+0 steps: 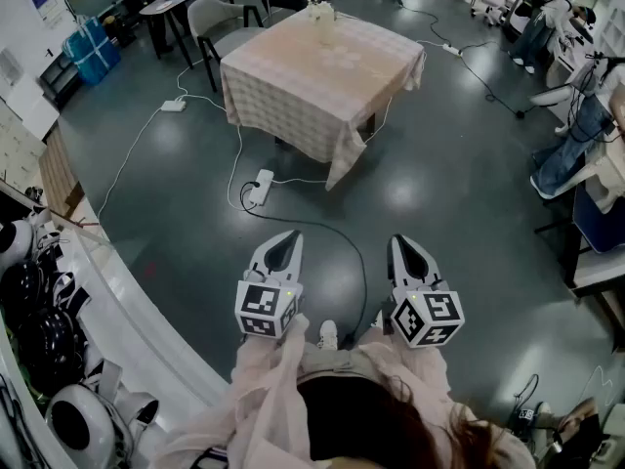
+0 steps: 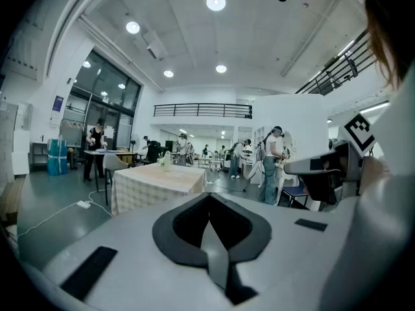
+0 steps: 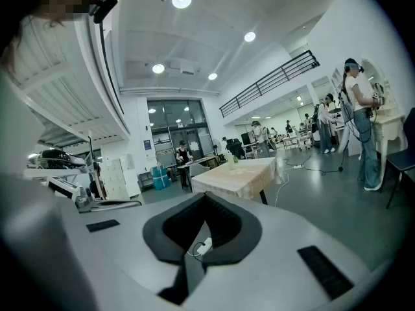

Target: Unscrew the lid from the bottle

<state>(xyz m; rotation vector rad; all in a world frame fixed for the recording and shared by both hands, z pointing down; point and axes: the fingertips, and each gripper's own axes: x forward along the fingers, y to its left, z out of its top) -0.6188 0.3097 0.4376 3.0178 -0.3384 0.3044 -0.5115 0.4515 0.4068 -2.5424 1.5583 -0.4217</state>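
**Closed and empty: left tongs (image 1: pixel 289 234) and right tongs (image 1: pixel 402 240)**

They sit side by side low in the frame, jaws pressed together on nothing. Just above lies a power strip (image 1: pixel 262 186) on the floor (image 1: pixel 459 164). At top centre, well apart, a clothed table (image 1: pixel 293 86) carries what looks like the bottle (image 1: pixel 320 12).

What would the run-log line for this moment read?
stage: not started | left gripper: shut, empty | right gripper: shut, empty | bottle: on table, well ahead of both grippers, untouched
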